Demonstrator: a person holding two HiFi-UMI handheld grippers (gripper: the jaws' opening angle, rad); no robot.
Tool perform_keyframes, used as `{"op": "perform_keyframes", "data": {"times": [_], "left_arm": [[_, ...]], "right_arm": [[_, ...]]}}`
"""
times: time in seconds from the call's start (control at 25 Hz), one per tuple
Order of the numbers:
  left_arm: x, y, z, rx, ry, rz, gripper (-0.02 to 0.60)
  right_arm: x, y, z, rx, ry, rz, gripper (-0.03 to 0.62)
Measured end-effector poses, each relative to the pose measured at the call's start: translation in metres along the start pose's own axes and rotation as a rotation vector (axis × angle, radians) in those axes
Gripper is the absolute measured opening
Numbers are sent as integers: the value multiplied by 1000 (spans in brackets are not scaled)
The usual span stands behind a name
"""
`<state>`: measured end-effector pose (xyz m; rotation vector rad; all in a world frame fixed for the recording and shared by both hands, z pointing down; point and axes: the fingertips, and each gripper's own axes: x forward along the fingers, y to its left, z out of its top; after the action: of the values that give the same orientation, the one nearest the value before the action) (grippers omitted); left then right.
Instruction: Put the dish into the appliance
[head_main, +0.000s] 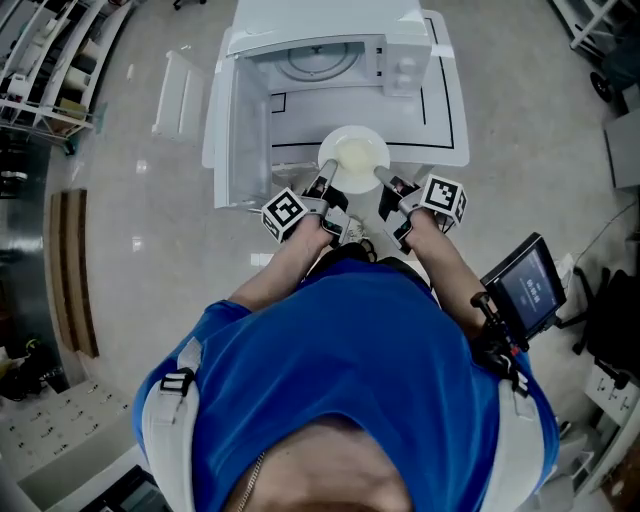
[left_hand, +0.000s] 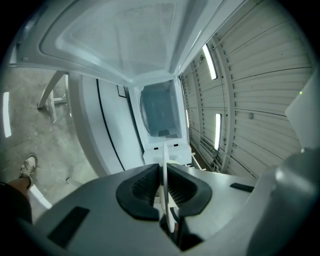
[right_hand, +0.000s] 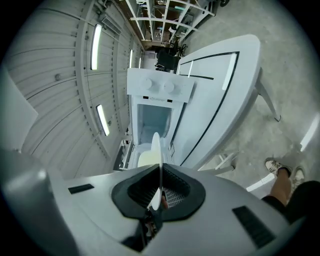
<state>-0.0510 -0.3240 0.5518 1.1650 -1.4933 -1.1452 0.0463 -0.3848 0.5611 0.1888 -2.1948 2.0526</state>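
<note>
Pinching opposite dish (head_main: 353, 158) edges, jaws face the open microwave (head_main: 405, 60).

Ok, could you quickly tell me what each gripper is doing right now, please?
The left gripper is closed on the rim of the dish.
The right gripper is closed on the opposite rim of the dish.

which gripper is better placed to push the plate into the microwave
Left, slightly. Both are shut on the rim of the plate, but the left gripper lines up with the middle of the open microwave, while the right gripper sits toward its control panel.
</note>
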Motion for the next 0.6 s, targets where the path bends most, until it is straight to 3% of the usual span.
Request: {"op": "perform_keyframes", "data": {"times": [0.6], "left_arm": [[70, 14, 65, -1, -38, 34, 35]], "right_arm": [[78, 1, 62, -6, 39, -22, 11]]}}
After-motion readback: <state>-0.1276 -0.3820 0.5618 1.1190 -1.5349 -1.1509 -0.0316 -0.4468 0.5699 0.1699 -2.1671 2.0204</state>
